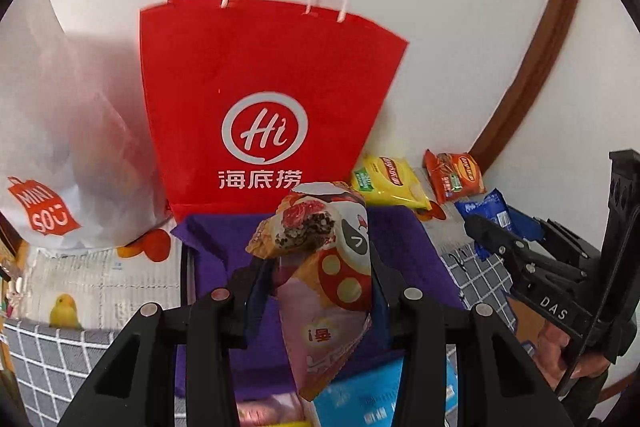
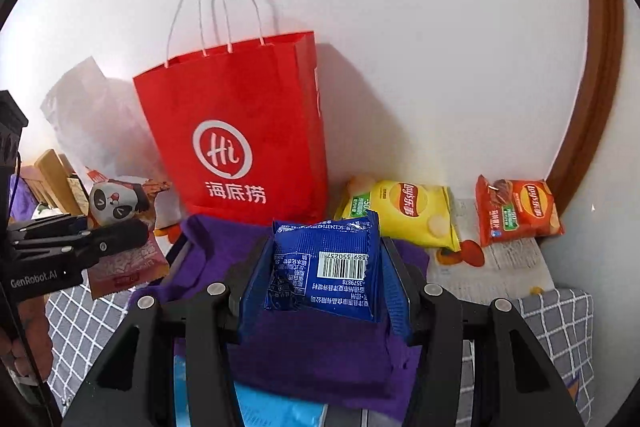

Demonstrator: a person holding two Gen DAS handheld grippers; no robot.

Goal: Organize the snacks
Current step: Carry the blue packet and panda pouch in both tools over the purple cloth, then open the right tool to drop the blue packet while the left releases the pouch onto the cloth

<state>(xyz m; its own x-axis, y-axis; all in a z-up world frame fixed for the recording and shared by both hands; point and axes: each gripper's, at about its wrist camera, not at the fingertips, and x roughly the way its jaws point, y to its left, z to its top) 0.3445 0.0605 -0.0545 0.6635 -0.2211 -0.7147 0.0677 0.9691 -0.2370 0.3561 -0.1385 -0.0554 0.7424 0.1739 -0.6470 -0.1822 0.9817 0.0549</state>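
My left gripper (image 1: 320, 279) is shut on a pink panda-print snack packet (image 1: 328, 267) and holds it upright above the purple cloth (image 1: 404, 243), in front of the red paper bag (image 1: 260, 99). My right gripper (image 2: 324, 275) is shut on a blue snack packet (image 2: 324, 267), barcode side up, also above the purple cloth (image 2: 320, 355). The red paper bag (image 2: 240, 131) stands open against the wall. A yellow chip bag (image 2: 408, 211) and a red chip bag (image 2: 516, 211) lie to its right. The left gripper with the panda packet (image 2: 116, 203) shows at the left of the right wrist view.
A white Miniso bag (image 1: 60, 163) stands left of the red bag. Light blue packets (image 1: 372, 395) lie under the grippers. A checked grey cloth (image 2: 556, 331) covers the surface. A brown door frame (image 2: 592, 99) runs along the right. The white wall is close behind.
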